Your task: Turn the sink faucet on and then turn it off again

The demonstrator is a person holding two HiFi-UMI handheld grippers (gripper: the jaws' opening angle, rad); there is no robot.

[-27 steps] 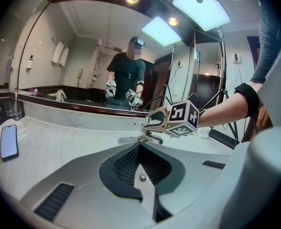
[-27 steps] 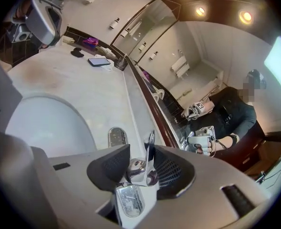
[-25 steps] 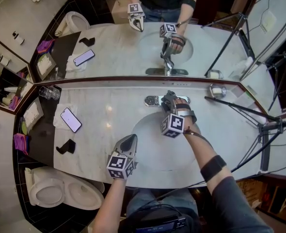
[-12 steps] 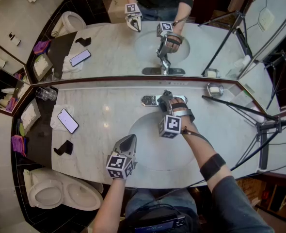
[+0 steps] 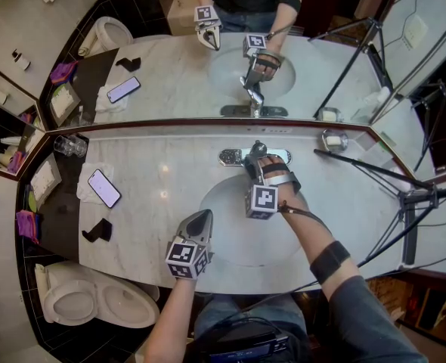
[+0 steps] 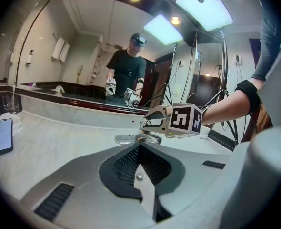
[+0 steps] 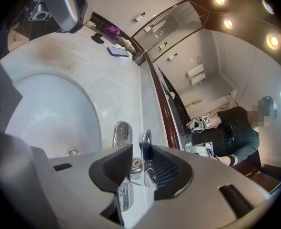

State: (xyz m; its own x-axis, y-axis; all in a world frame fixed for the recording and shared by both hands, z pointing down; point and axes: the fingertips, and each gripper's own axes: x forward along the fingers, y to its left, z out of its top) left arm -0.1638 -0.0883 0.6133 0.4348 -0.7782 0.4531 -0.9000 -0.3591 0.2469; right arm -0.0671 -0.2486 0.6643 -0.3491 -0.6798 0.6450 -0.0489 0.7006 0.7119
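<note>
The right gripper (image 5: 256, 159) had just been closing its jaws and gripped the chrome faucet lever (image 7: 144, 144), which stood behind the sink (image 5: 227, 206), just below the mirror (image 5: 170, 74). The left gripper (image 5: 205, 218) hung clenched and empty over the sink's near-left rim.

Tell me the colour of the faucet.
Shiny chrome silver; the faucet shows best in the right gripper view.

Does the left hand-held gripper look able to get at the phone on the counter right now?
Probably yes: the left hand-held gripper is shut and empty, and only open counter lies between it and the phone off to its left.
</note>
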